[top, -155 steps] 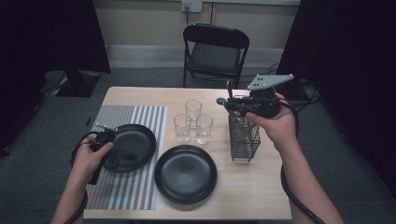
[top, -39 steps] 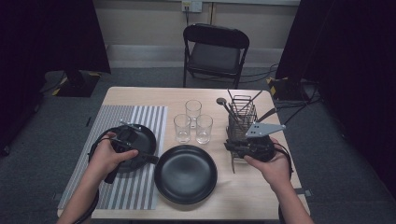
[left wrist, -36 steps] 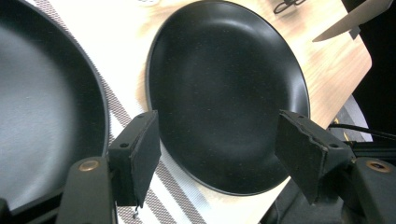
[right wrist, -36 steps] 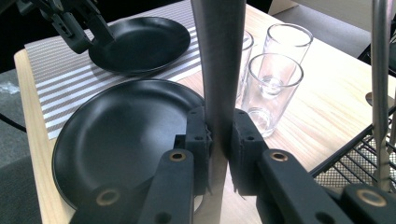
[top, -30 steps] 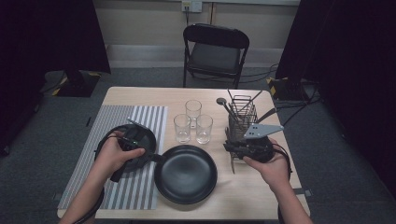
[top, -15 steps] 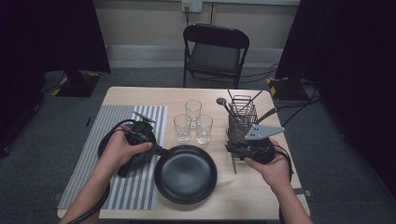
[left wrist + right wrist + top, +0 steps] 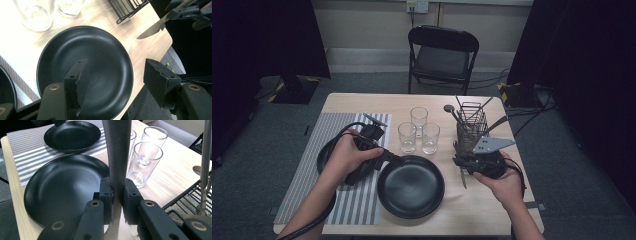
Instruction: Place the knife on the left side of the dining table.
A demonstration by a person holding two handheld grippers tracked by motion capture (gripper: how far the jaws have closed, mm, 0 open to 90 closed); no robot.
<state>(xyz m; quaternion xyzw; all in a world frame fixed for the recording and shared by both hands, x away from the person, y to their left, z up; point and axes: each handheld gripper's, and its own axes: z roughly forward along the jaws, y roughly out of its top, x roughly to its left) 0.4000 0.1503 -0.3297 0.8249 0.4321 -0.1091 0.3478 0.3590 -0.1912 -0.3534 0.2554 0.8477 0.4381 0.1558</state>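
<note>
A steel table knife [image 7: 117, 157] is clamped in the right tool [image 7: 463, 163], just right of the round black plate [image 7: 411, 186]. The left tool [image 7: 117, 82], jaws apart and just narrowing with nothing between, is held above the plate's left rim.

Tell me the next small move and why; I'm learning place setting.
Probably lower the knife flat onto the bare table just right of the front plate. The right gripper is shut on it, hovering beside that plate, and the left gripper is open above the plate.
</note>
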